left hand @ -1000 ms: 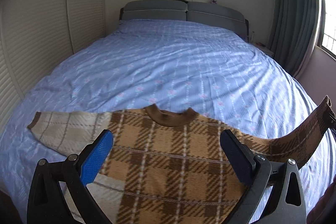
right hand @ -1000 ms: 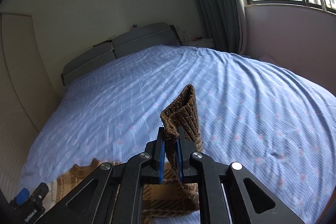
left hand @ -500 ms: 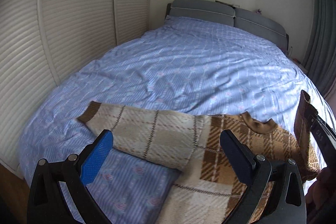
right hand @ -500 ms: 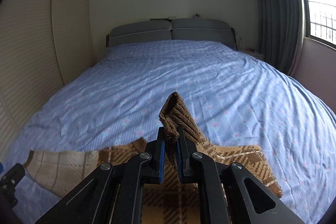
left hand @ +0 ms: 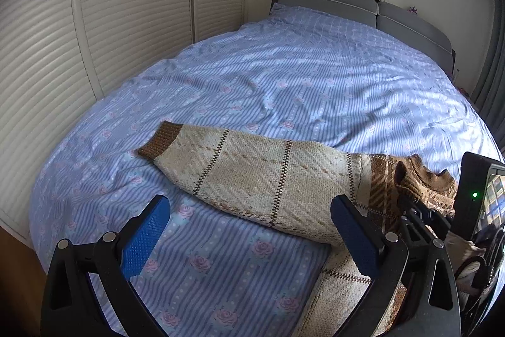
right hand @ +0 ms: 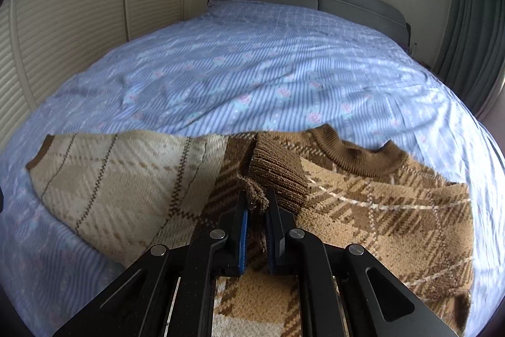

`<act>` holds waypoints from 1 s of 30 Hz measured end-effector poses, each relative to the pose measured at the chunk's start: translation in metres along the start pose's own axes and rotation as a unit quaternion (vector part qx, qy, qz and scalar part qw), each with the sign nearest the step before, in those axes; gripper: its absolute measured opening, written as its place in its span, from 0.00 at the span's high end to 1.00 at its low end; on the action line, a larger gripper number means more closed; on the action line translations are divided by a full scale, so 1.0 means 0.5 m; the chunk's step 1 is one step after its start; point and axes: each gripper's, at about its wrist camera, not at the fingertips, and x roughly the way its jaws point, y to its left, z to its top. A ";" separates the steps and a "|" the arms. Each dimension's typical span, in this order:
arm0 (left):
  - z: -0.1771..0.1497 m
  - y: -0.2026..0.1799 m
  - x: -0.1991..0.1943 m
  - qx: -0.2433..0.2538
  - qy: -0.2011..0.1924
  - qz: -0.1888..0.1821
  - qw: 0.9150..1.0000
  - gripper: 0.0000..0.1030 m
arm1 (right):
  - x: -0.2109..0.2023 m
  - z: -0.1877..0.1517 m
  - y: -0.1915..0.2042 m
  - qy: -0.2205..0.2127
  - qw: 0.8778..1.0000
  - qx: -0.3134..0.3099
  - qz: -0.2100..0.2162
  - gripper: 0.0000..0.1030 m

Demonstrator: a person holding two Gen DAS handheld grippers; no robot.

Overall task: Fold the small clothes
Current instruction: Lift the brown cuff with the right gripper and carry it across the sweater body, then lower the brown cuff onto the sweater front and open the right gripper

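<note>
While the plaid sweater (right hand: 363, 210) lies flat on the blue floral bedspread (right hand: 252, 78), we see our right gripper (right hand: 256, 201) clamped narrow on its brown ribbed cuff (right hand: 277, 176), which is folded across the chest just beside the collar (right hand: 356, 157). Our left gripper (left hand: 249, 229) stands wide with nothing between its blue pads (left hand: 143, 237), hovering over the bedspread near the cream sleeve (left hand: 252, 169), which stretches out toward the louvred closet doors (left hand: 94, 21).
</note>
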 end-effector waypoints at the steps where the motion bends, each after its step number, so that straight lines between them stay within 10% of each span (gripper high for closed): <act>1: -0.001 -0.001 0.002 0.001 0.001 0.001 1.000 0.00 | 0.007 -0.004 0.000 0.010 1.000 0.004 0.003 0.89; 11: -0.003 -0.033 -0.015 0.028 -0.015 -0.018 0.999 0.00 | -0.068 -0.023 -0.052 -0.019 0.998 0.044 0.044 0.42; 18: -0.017 -0.107 -0.016 0.057 -0.021 -0.085 0.995 0.00 | -0.165 -0.058 -0.195 -0.058 0.992 0.112 0.014 0.42; 30: -0.072 -0.282 0.084 0.142 0.033 -0.143 0.979 0.35 | -0.177 -0.157 -0.411 -0.024 0.975 0.213 -0.052 0.42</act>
